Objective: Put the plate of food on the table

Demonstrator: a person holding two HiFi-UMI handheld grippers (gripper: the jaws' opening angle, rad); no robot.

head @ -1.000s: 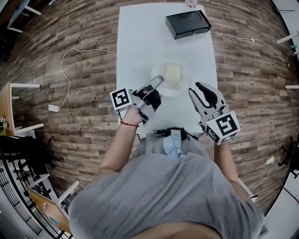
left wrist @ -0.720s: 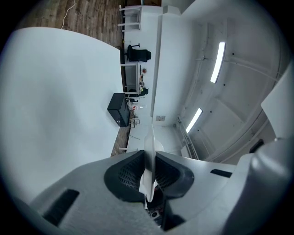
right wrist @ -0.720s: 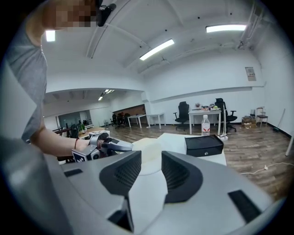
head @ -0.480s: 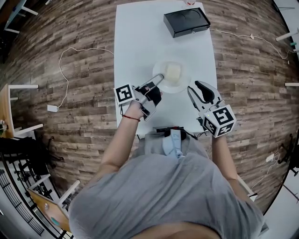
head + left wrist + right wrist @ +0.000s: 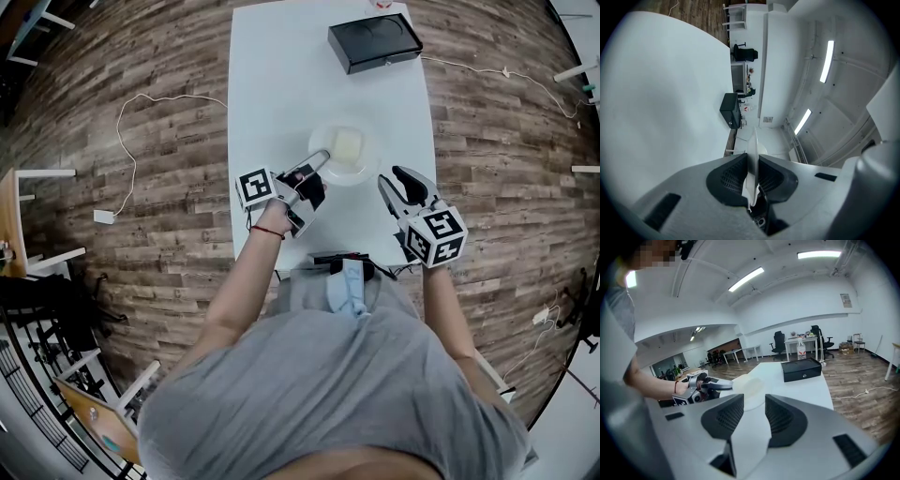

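Grey and ribbed, the jaws of your left gripper point(image 5: 317, 159) point(image 5: 751, 177) are clamped on the thin rim of the round white plate point(image 5: 367, 167) point(image 5: 752, 147), gripping it at the plate's 8 o'clock in the head view. A pale yellow block of food point(image 5: 345, 145) lies in the middle of the plate. The plate is over the near half of the long white rectangular table point(image 5: 281, 75); whether its base touches the top cannot be told.

Your right gripper point(image 5: 401, 178) point(image 5: 753, 411) hangs at the plate's 4 o'clock, near but apart from it, with its jaws spread and only bare tabletop between them.

At the plate's 1 o'clock, toward the far end of the table, sits a flat black rectangular box point(image 5: 375, 42) point(image 5: 801, 369).

Around the table runs a brown wood-plank floor point(image 5: 159, 187), with a thin white cable point(image 5: 141, 101) looping at 9 o'clock. The right gripper view shows a white-walled room with ceiling strip lights point(image 5: 746, 278) and black office chairs point(image 5: 779, 344) at a far desk.
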